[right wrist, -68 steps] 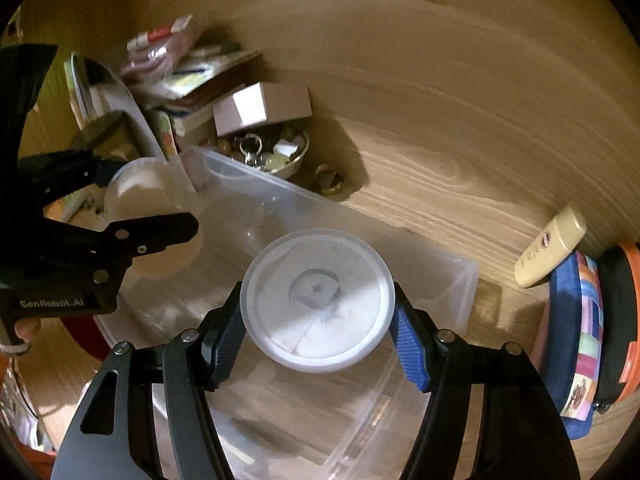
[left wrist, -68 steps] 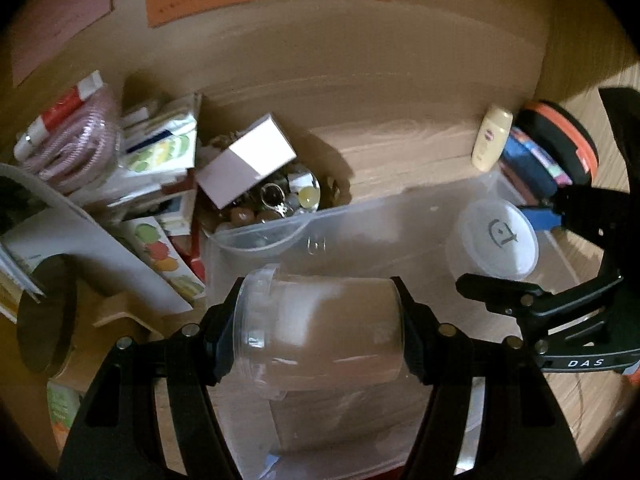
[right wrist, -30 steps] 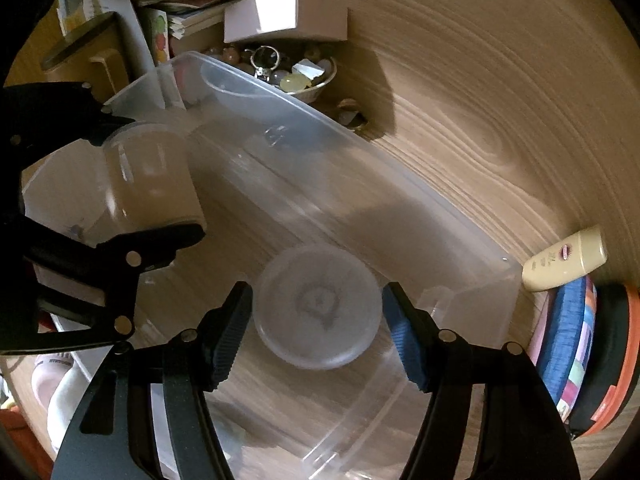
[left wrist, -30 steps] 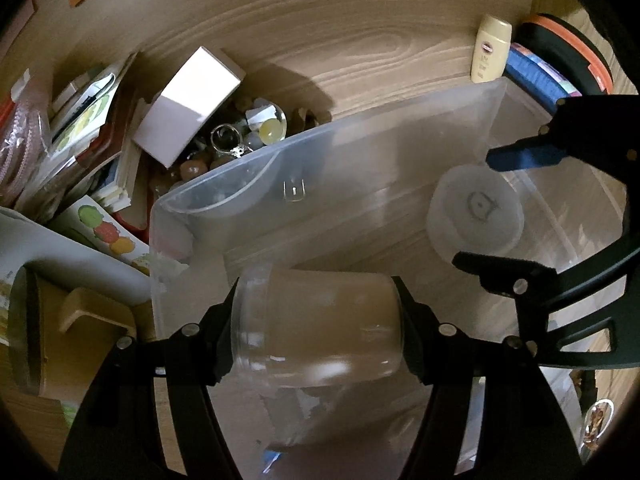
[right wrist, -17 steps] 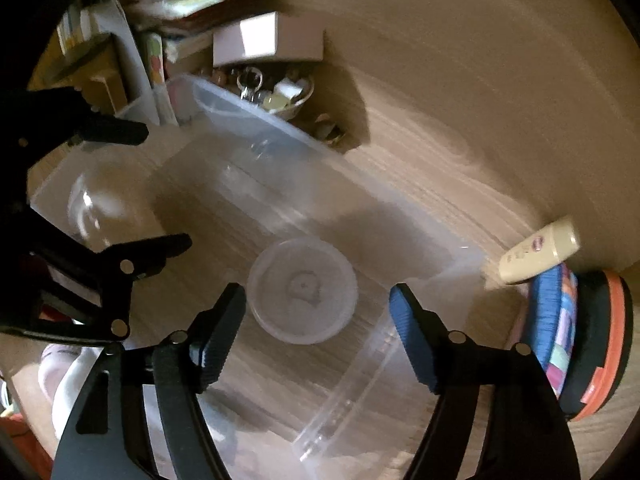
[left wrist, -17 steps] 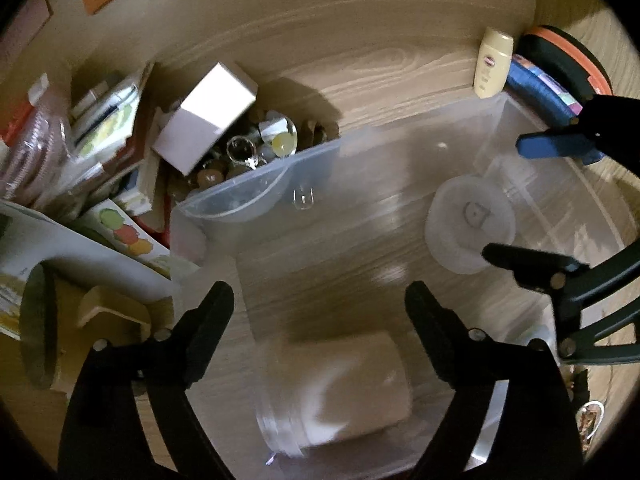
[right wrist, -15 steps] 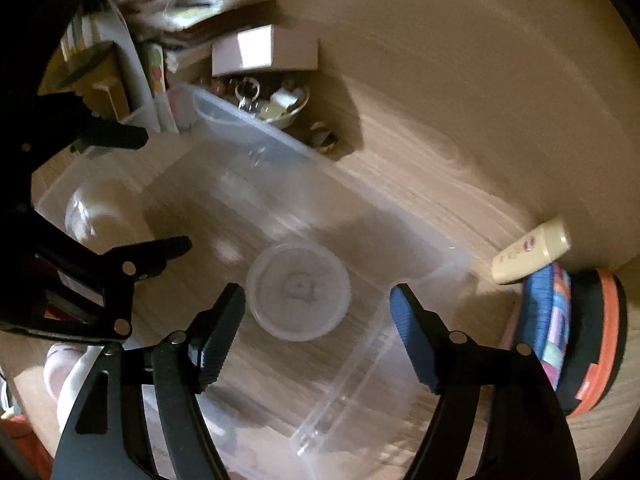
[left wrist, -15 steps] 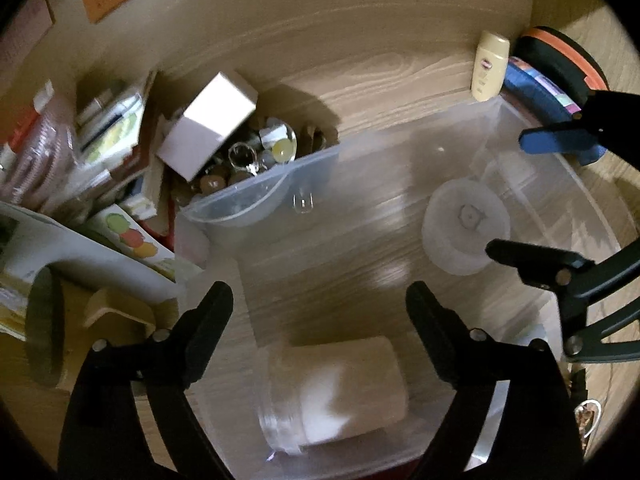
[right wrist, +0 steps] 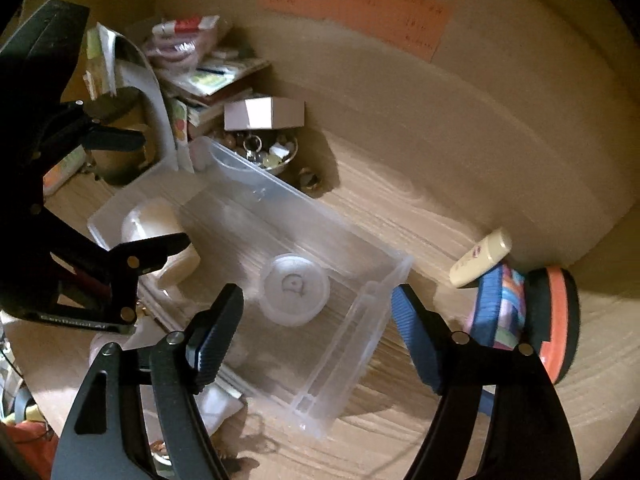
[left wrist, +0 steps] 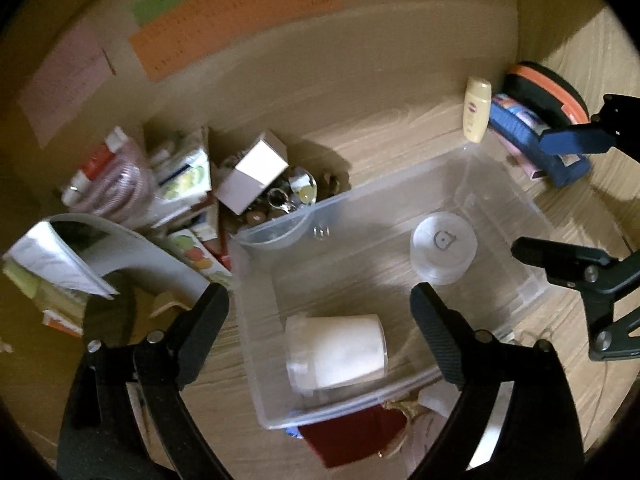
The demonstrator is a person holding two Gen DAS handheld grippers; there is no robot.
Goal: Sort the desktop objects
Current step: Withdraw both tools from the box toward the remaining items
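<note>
In the clear bin (left wrist: 500,200), the jar (left wrist: 336,354) lies between the spread left fingers (left wrist: 204,320).

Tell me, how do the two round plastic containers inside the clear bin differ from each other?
The jar lies on its side, while the lidded tub stands upright with its lid facing up. The jar looks taller and milky white; the tub looks squat and more see-through, with a mark on its lid. The jar sits at one end of the clear bin, the tub towards the other. Both are round plastic containers resting free, with no gripper touching them.
</note>
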